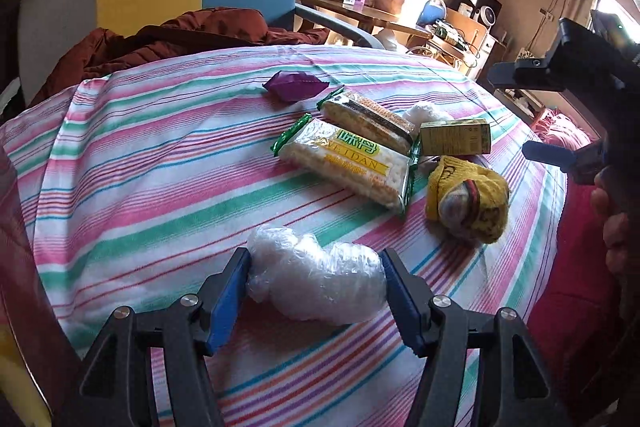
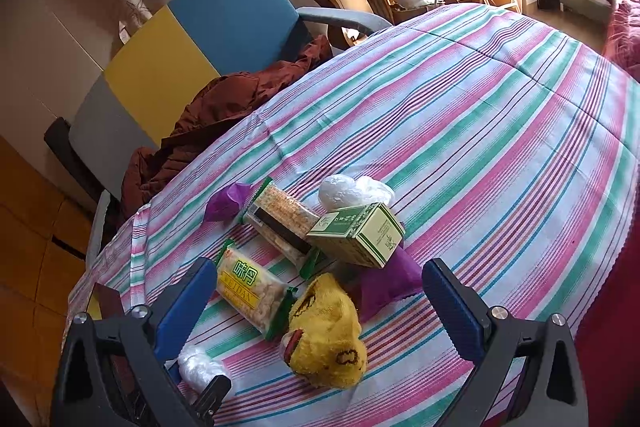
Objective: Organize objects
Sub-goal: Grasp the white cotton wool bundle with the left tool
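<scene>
left gripper (image 1: 316, 281) clamps plastic wad (image 1: 314, 279); right gripper (image 2: 316, 301) gapes

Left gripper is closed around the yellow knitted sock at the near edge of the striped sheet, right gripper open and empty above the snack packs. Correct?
Not quite. The left gripper holds the crumpled clear plastic wrap bundle, as the left wrist view shows; the yellow knitted sock lies free on the striped sheet. The right gripper is open and empty.
</scene>
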The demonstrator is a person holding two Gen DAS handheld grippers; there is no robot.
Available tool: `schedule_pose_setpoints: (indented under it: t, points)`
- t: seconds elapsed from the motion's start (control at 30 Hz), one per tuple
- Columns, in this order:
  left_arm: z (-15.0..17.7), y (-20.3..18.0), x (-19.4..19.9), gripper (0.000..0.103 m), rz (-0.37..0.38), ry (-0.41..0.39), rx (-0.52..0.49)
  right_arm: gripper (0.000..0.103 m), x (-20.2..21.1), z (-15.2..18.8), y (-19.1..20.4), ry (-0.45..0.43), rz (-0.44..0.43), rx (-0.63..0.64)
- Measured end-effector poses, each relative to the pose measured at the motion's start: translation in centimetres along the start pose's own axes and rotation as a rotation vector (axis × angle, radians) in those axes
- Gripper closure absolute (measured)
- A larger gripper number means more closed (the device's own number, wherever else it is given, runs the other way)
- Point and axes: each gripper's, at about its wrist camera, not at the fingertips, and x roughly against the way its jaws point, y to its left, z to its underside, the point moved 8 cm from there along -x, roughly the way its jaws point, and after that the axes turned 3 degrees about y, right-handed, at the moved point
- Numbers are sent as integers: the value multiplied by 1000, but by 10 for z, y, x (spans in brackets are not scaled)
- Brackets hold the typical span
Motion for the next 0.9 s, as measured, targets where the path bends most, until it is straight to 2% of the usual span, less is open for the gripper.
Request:
schedule_pose_setpoints:
  t: [0.17, 0.3, 0.37, 0.67, 0.9]
  points:
    - [5, 1, -3, 37, 4, -7, -2, 0, -1, 1, -4, 14, -11, -29]
    - [6, 0, -5, 38, -8, -12, -13, 0, -9, 7, 0, 58, -12, -18]
    - [8, 4, -6, 54, -54, -14, -14, 0, -13, 11, 4, 84, -11, 2]
    - [9, 11, -2, 54, -6, -25, 26, 0, -35, 30, 10, 192, 51, 76]
    - [8, 8, -1, 38, 82, -28, 46, 0, -52, 50, 18, 298, 88, 155]
